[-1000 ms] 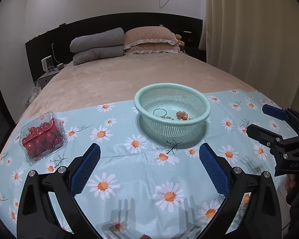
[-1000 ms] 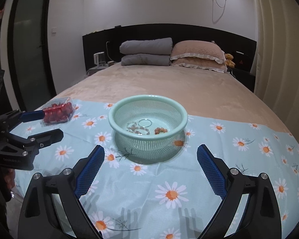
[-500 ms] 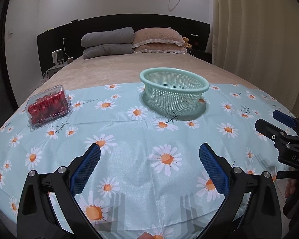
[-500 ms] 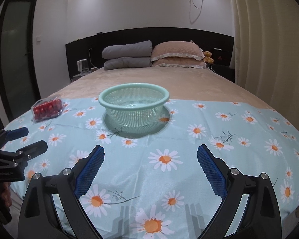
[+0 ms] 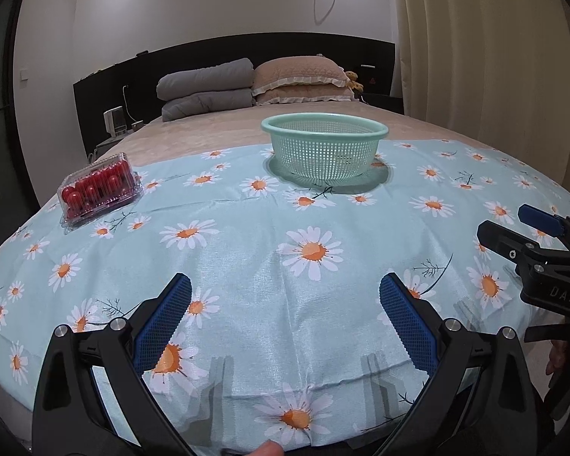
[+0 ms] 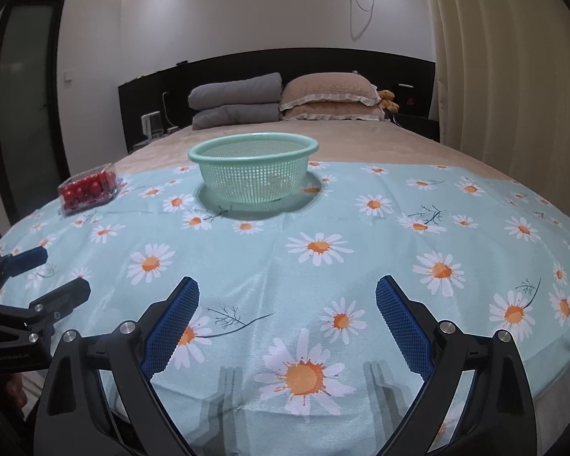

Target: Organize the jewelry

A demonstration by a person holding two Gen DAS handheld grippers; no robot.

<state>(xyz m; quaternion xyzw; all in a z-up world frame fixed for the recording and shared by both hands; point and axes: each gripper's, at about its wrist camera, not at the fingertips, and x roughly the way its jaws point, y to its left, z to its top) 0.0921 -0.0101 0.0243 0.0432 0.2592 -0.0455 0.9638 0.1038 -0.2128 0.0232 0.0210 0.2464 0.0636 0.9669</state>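
Note:
A mint green mesh basket (image 5: pixel 325 150) stands on the daisy-print cloth (image 5: pixel 285 235) spread over the bed; it also shows in the right wrist view (image 6: pixel 252 173). I see the basket from the side, so its inside is hidden and no jewelry shows. My left gripper (image 5: pixel 285 304) is open and empty, low over the cloth's near edge. My right gripper (image 6: pixel 287 304) is open and empty too, level with it. Each gripper appears at the edge of the other's view, the right one (image 5: pixel 513 230) and the left one (image 6: pixel 45 273).
A clear plastic box of red cherry tomatoes (image 5: pixel 98 188) lies on the cloth to the left, also in the right wrist view (image 6: pixel 89 188). Pillows (image 5: pixel 300 79) and a folded grey quilt (image 5: pixel 205 93) lie at the headboard. A curtain (image 5: pixel 494 57) hangs on the right.
Both grippers have pulled back and dropped lower, away from the basket. The basket's inside, where jewelry showed a second ago, is now out of sight. Both grippers stay open.

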